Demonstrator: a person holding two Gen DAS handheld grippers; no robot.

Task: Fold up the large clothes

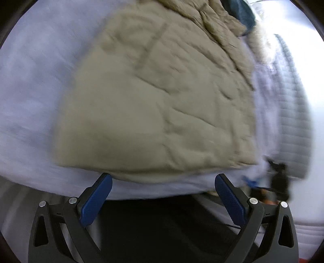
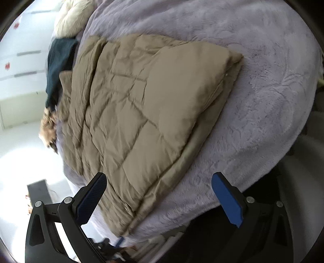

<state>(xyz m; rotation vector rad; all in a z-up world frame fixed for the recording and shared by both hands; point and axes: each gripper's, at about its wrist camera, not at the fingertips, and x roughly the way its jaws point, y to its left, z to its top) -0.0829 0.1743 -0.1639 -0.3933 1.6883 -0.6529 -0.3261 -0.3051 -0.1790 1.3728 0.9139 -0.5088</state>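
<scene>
The quilted tan jacket (image 2: 141, 113) lies spread on a lilac plush blanket (image 2: 263, 101) that covers the bed, one part of it already folded over the body so that a smooth flap rests on top of the stitched panels. Beyond it sit a dark teal garment (image 2: 58, 66) and a cream fluffy item (image 2: 70, 18), close to the jacket's far end, where a fur trim (image 2: 47, 129) shows. The puffy filling looks springy, so a fold could bounce open once let go, and a pinch that catches only the top layer might drag the flap askew; a low grasp could also snag the blanket pile. The left gripper (image 1: 163, 182) hovers with its jaws spread wide and empty, just off the jacket's near hem. The right gripper (image 2: 160, 182) is likewise spread wide and holds nothing, its span straddling the jacket's nearest corner and the blanket beside it.
</scene>
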